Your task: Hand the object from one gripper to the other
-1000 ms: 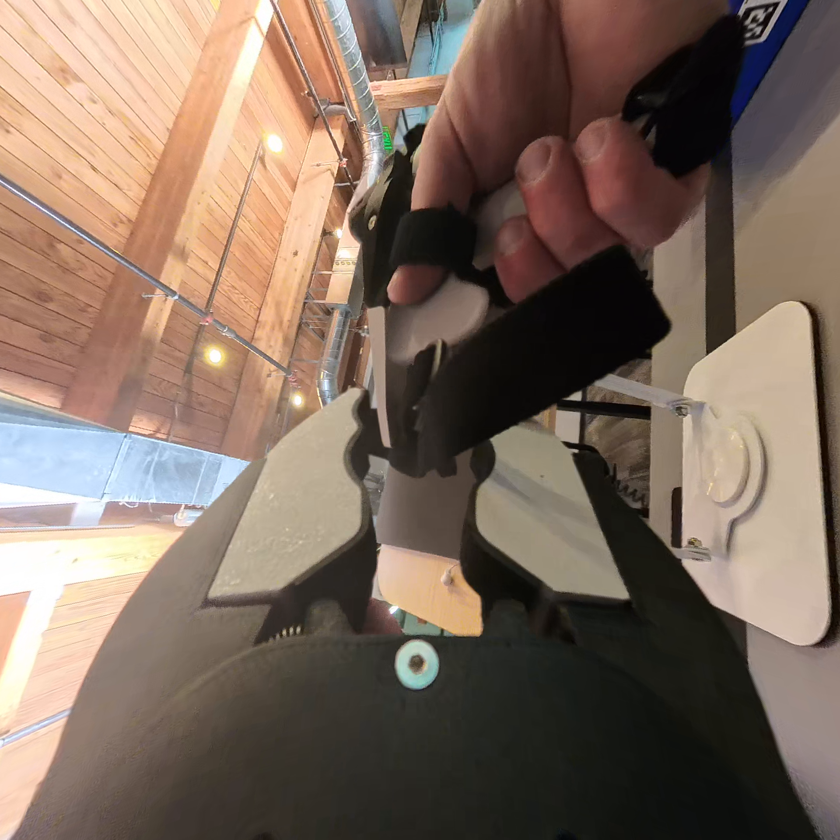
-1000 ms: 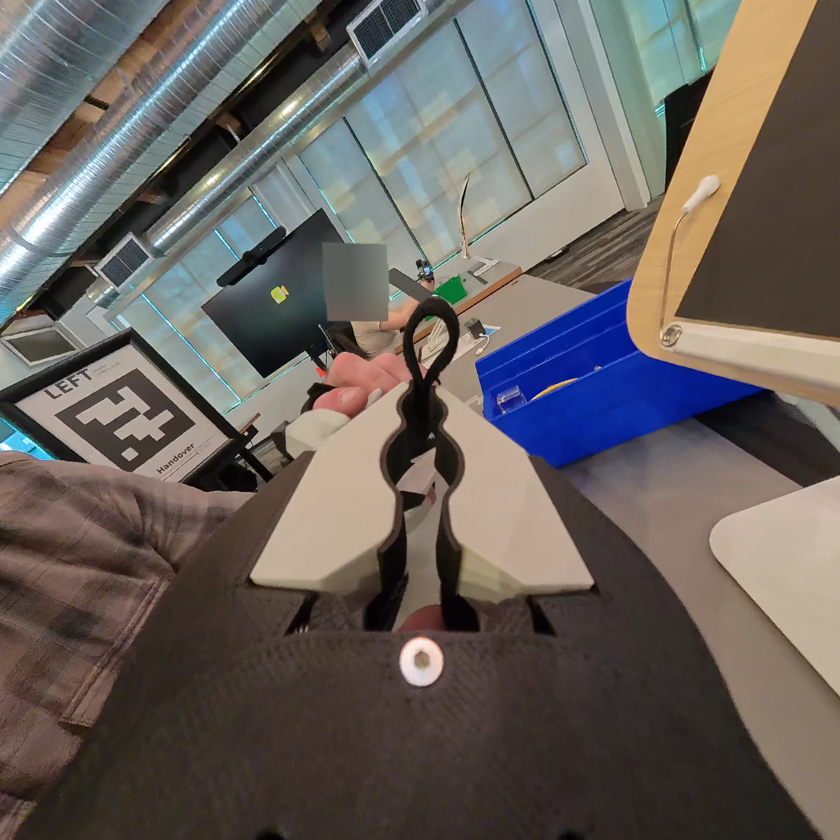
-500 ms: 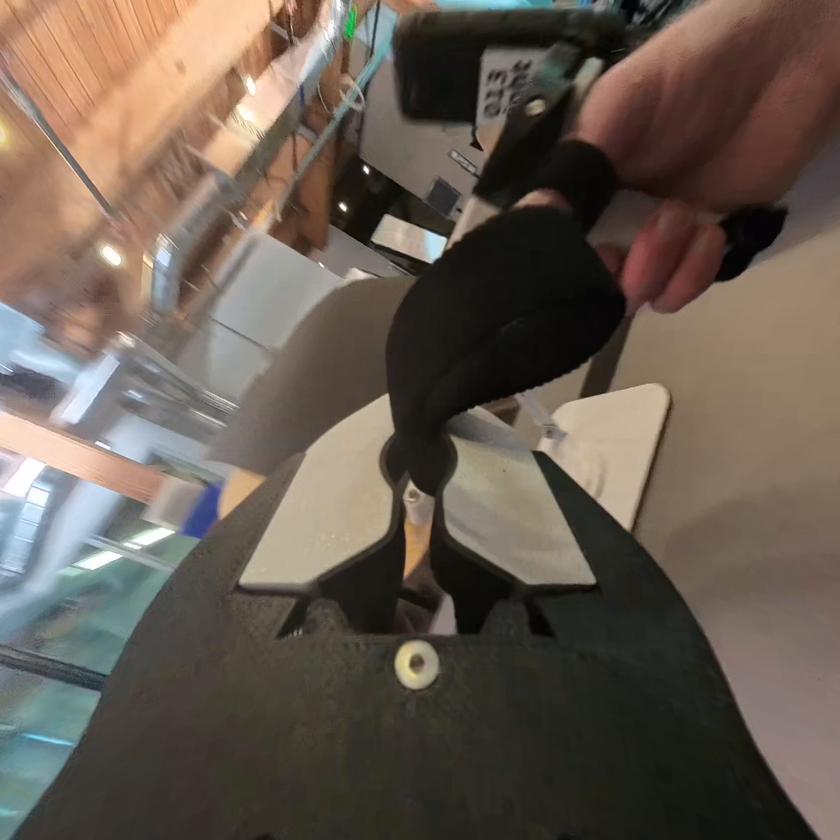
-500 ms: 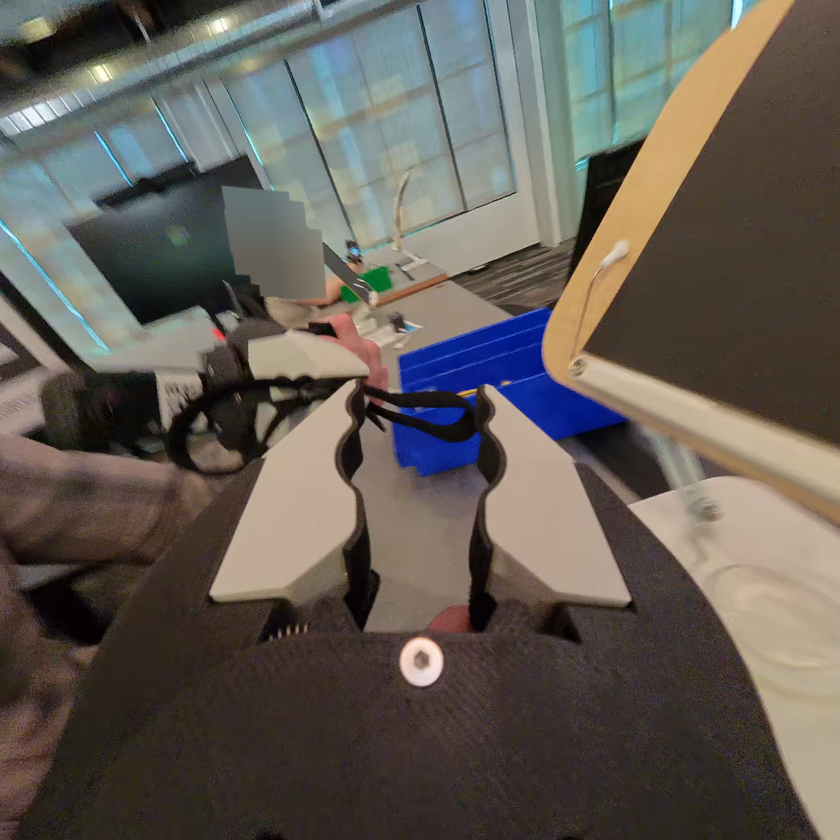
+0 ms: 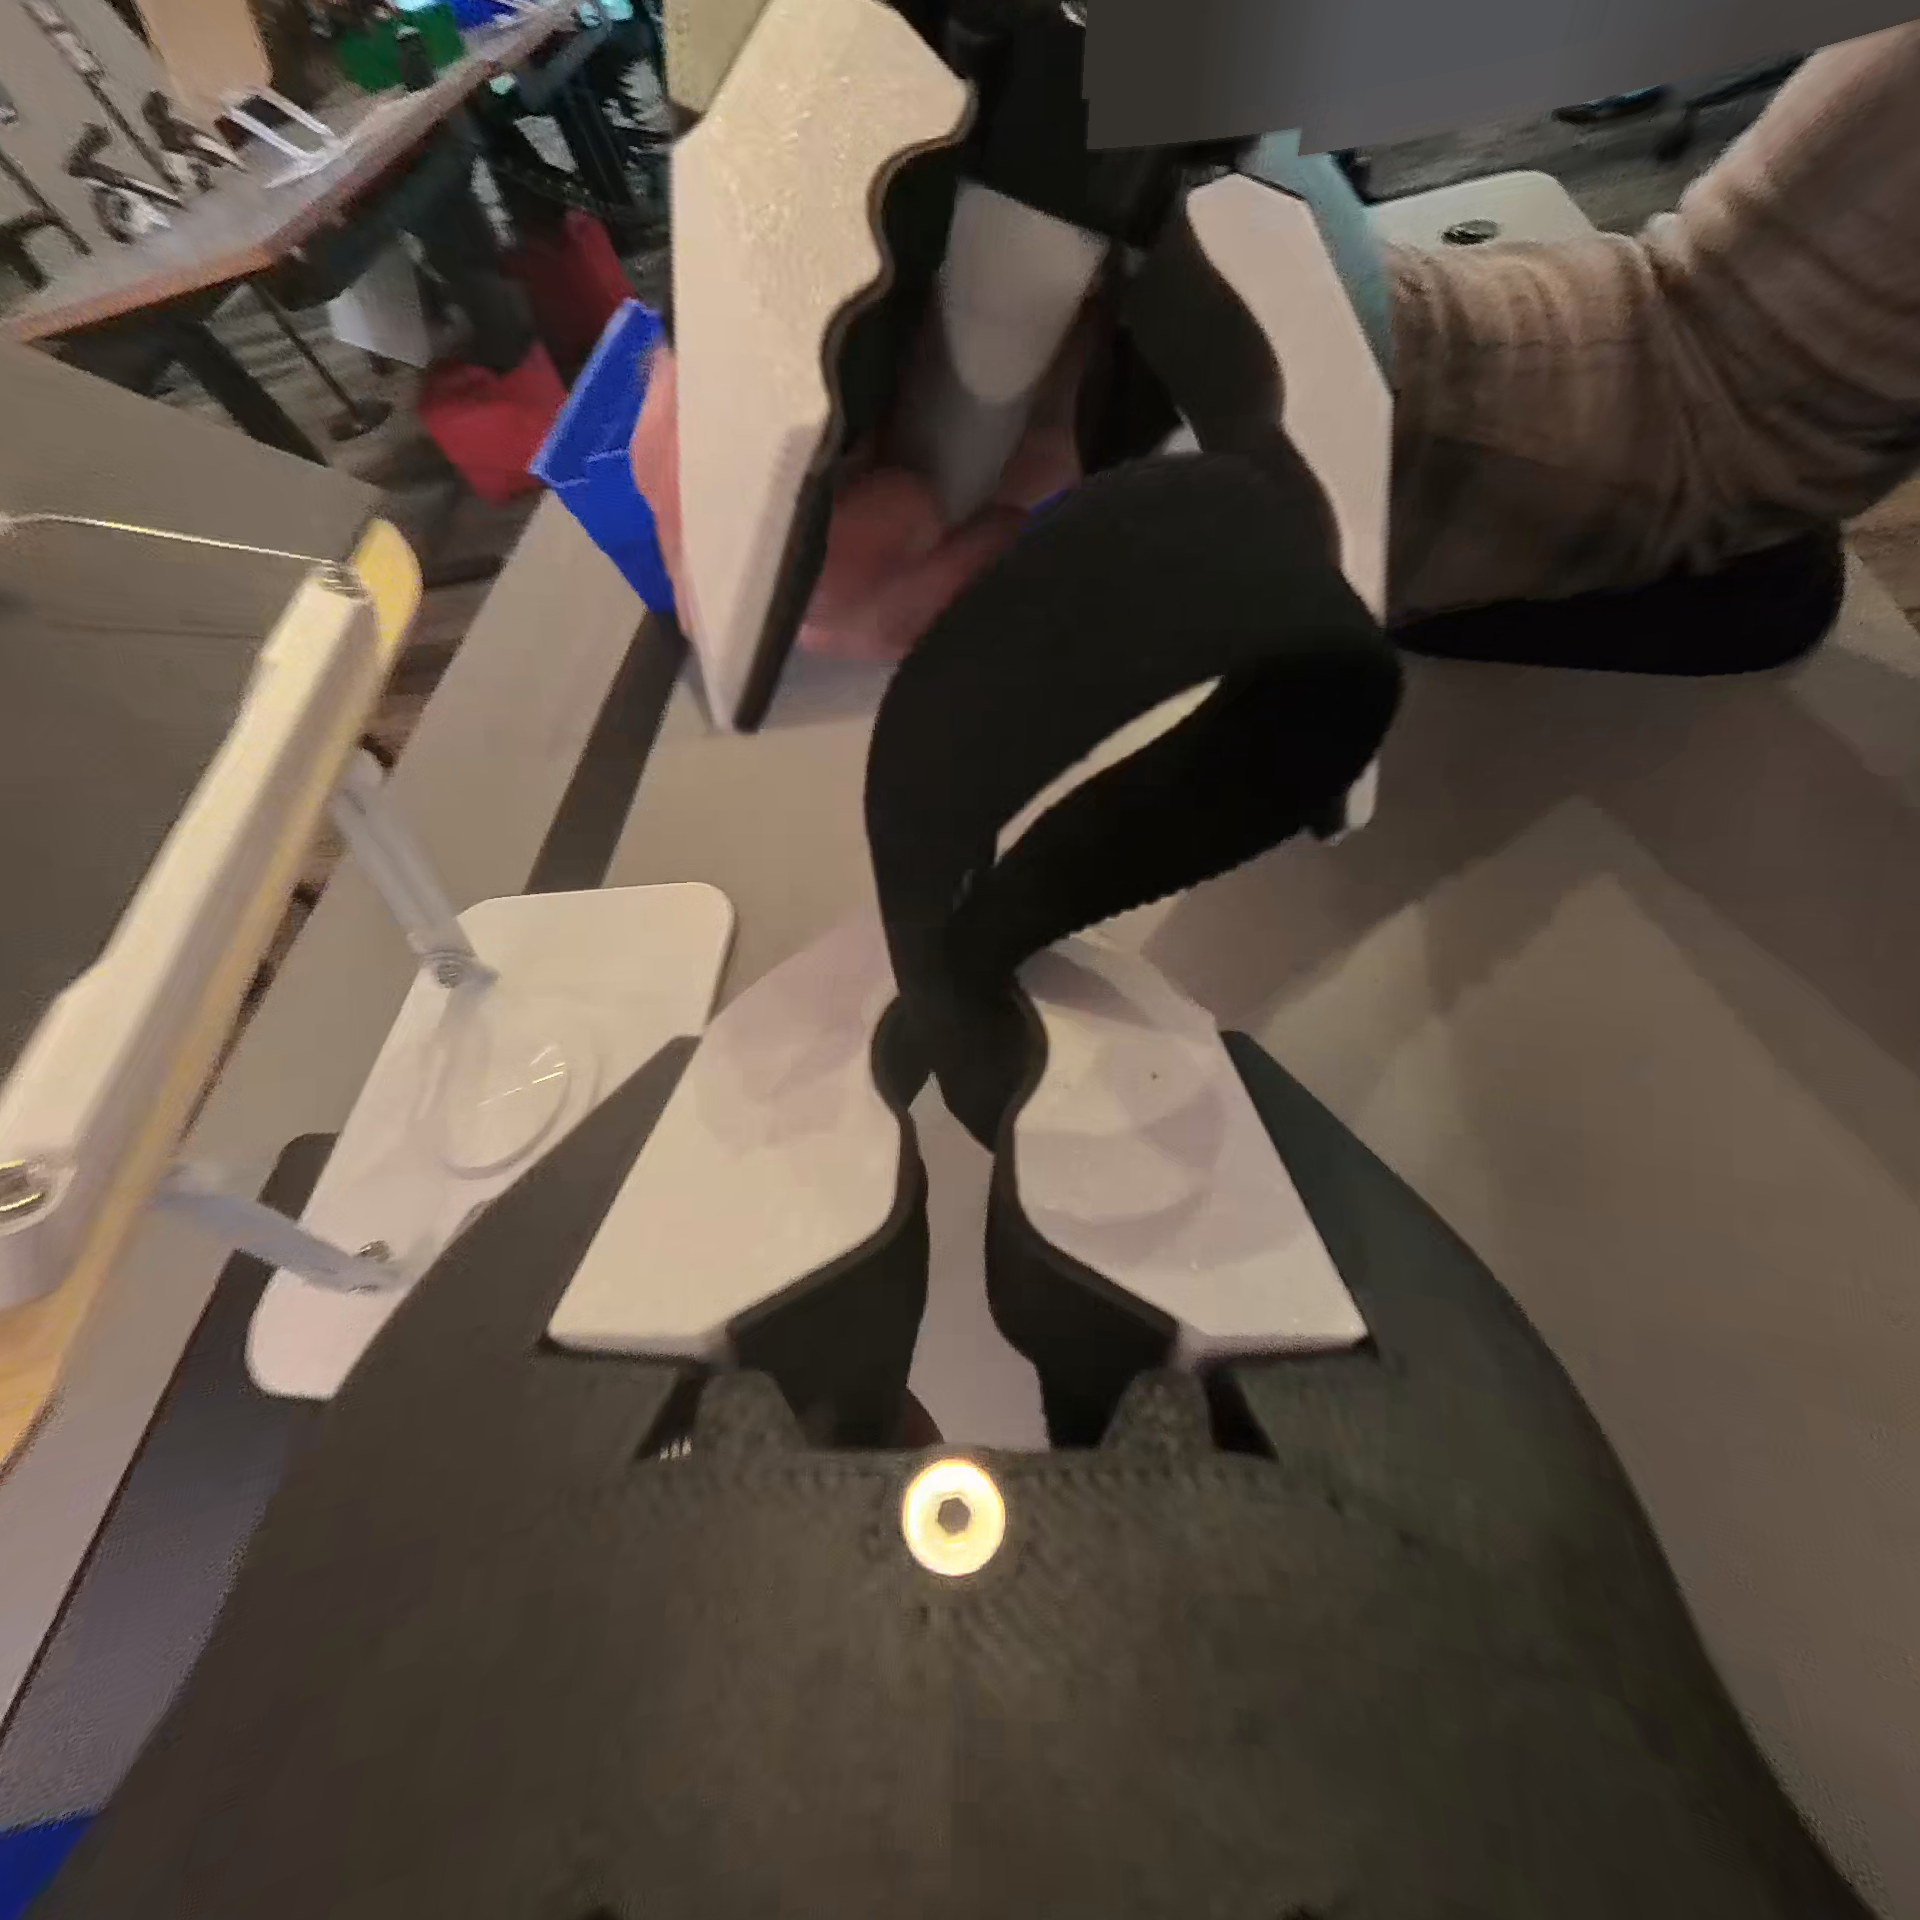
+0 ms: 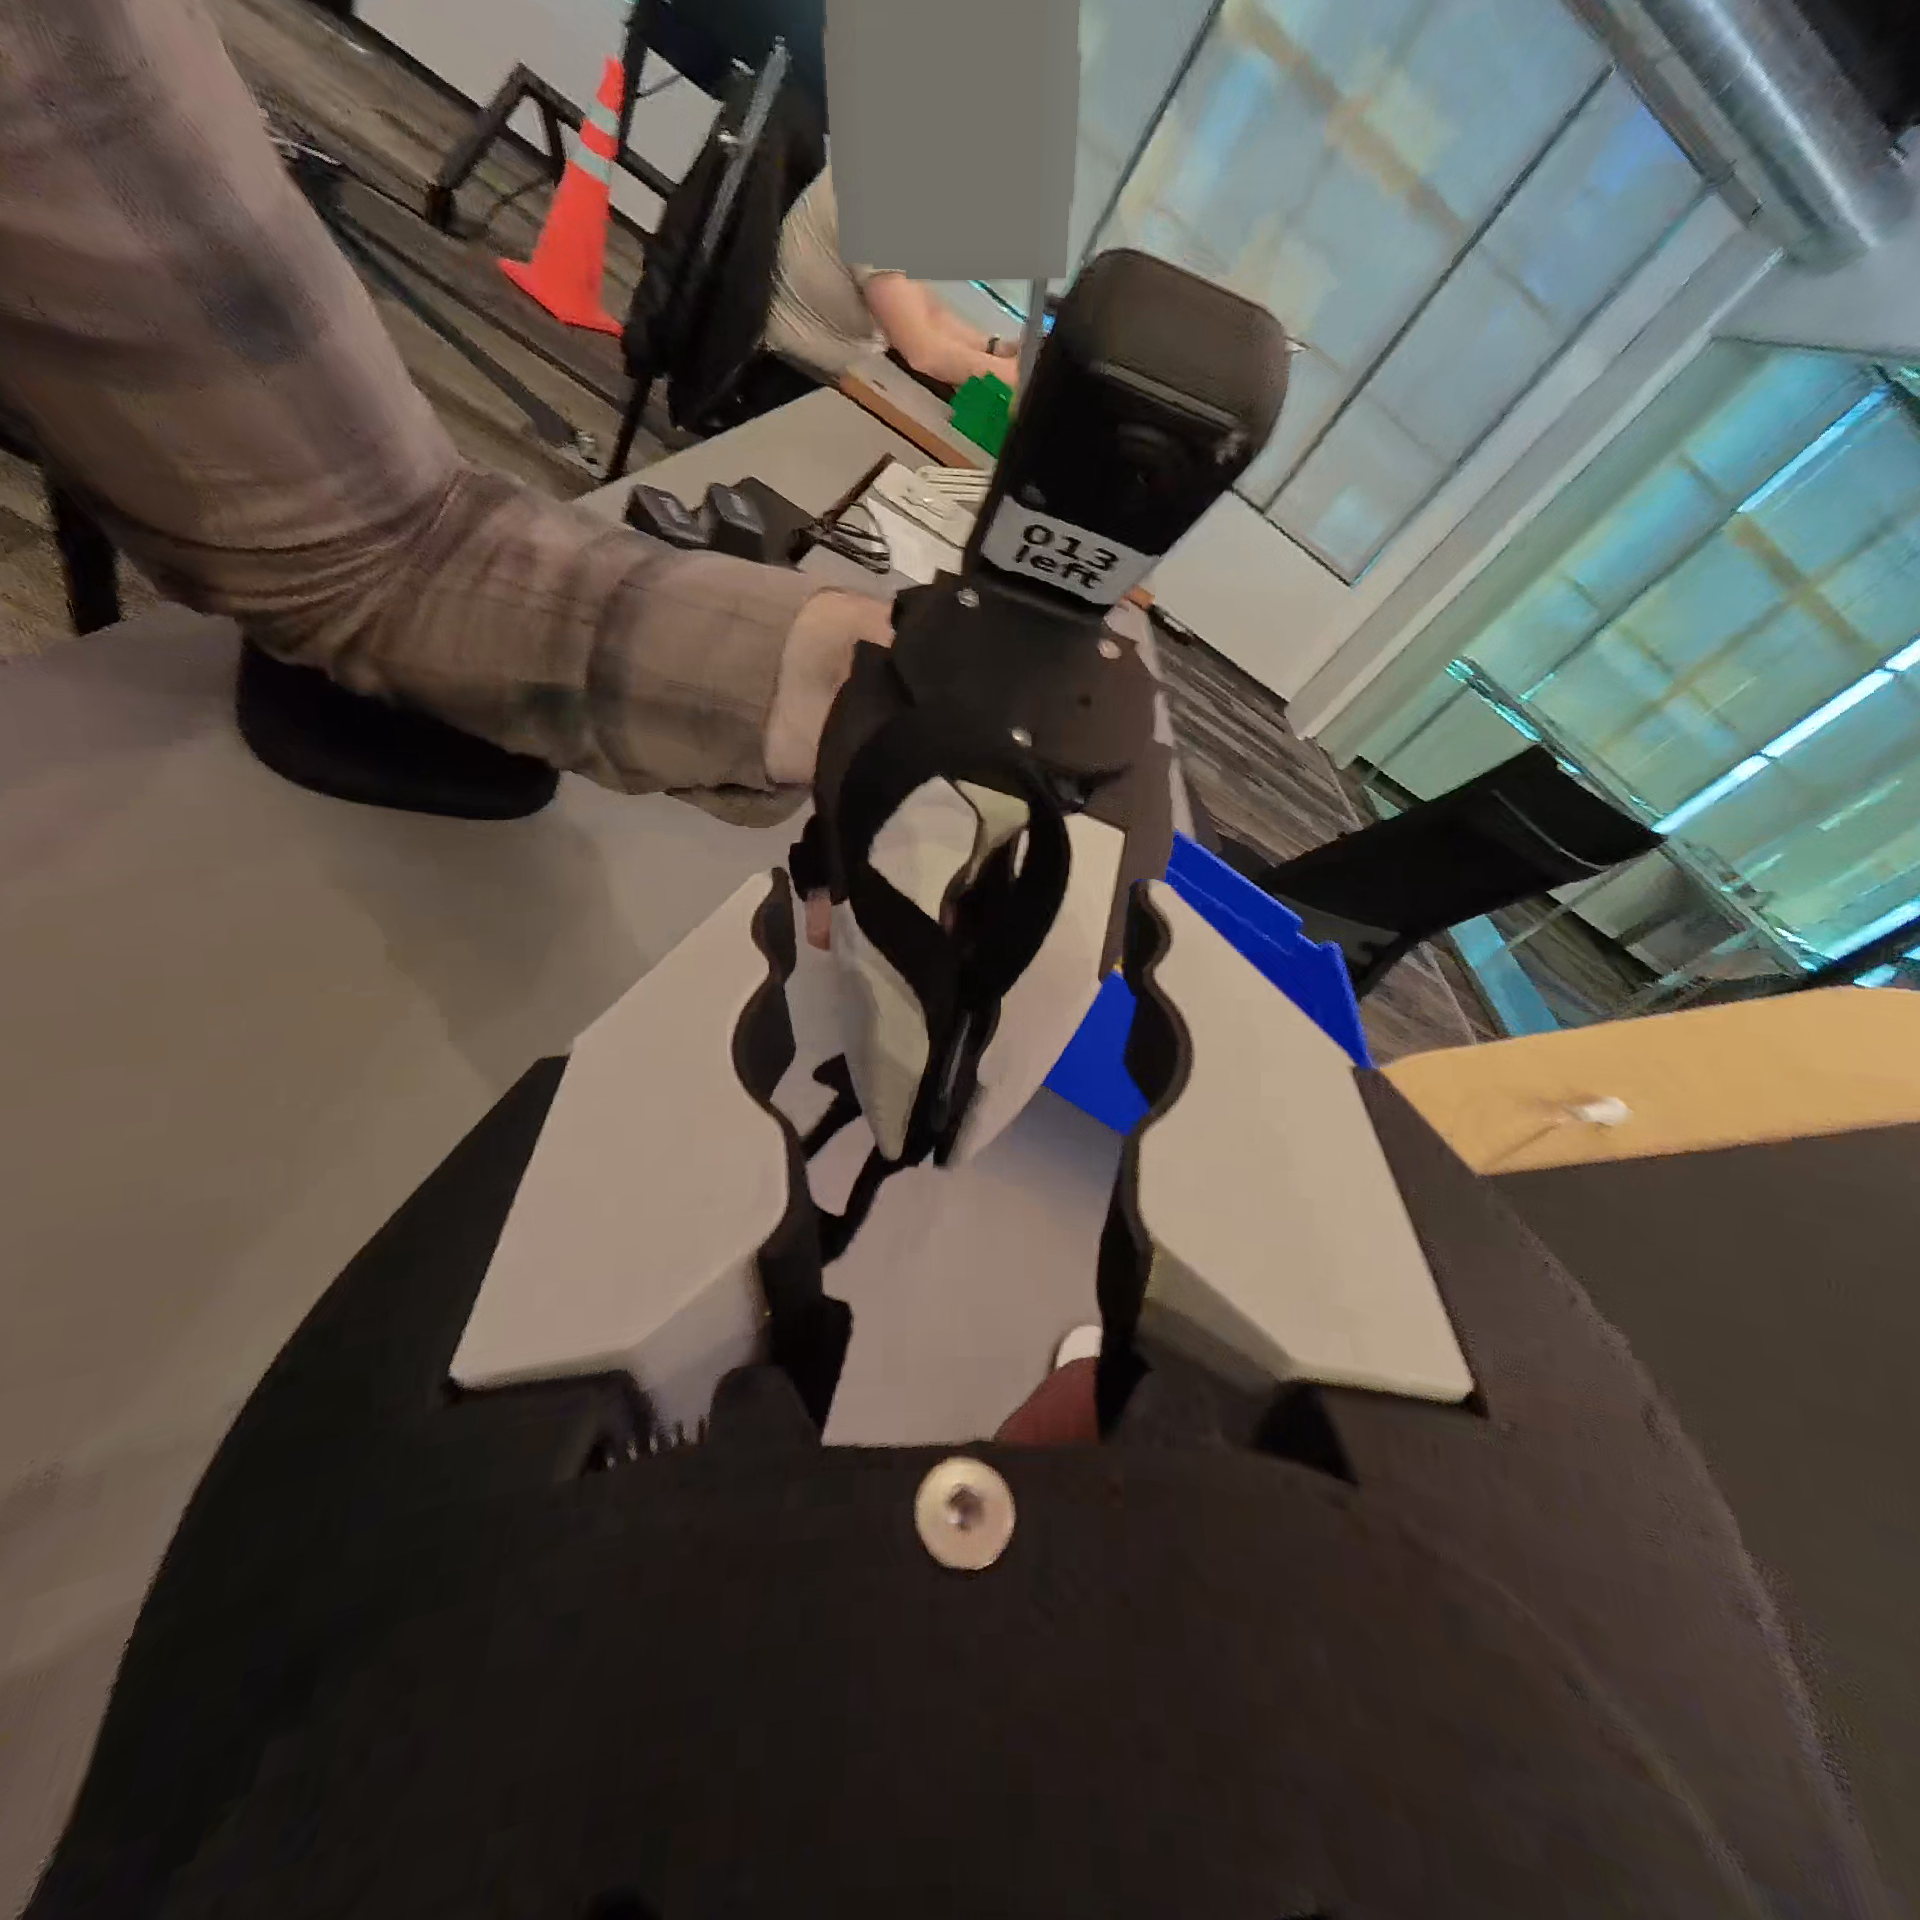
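Above the grey desk [image 5: 1558,1039], mid-handover: the black strap [image 5: 1091,748] is pinched in the left gripper [image 5: 951,1049], nothing in the right one.

The left gripper's fingers [image 5: 790,1143] are nearly closed on the bottom end of the strap, right at the tips, and the loop arcs up toward the right gripper [image 5: 1060,436]. The right gripper's own view [image 6: 956,1049] shows its fingers [image 6: 644,1174] spread wide and empty, with the left gripper's tips and the strap poking into the gap but not touching the pads, as far as I can tell. Risk I'd guess: that tip pinch is shallow and the strap is floppy, so pulling apart fast could snag the loop on a right finger and yank it out onto the desk.
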`<state>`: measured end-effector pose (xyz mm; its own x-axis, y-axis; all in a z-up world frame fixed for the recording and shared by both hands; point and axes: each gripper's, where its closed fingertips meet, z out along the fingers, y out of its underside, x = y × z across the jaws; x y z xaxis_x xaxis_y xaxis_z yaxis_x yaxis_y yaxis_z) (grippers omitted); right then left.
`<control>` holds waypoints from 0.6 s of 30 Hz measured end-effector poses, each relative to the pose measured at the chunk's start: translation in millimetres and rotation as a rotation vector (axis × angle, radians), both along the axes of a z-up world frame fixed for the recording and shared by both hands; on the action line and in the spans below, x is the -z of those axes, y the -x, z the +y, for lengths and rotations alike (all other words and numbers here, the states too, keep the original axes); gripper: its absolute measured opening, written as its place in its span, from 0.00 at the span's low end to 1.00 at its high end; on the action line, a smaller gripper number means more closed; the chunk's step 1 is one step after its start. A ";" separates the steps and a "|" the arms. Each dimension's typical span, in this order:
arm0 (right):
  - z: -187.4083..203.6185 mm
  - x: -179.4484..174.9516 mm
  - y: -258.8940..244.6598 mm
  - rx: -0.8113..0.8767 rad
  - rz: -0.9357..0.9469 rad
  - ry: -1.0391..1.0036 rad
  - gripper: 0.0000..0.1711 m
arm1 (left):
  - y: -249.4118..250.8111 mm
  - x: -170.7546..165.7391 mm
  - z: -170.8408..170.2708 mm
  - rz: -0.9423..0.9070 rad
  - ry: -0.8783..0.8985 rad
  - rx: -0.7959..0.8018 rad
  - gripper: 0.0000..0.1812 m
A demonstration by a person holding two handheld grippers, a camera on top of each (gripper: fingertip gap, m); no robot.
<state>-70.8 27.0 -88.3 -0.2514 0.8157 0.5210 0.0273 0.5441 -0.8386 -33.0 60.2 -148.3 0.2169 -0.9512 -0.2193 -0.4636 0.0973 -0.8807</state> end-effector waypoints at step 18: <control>14.8 -13.0 12.7 -0.019 0.070 0.381 0.00 | 2.1 -0.8 -7.0 0.026 -0.048 0.043 0.13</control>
<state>-83.5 41.8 -75.2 -0.2433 0.9496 0.1979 -0.0445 0.1928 -0.9802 -35.1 53.2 -147.5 0.1701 -0.9478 -0.2697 -0.4807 0.1591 -0.8623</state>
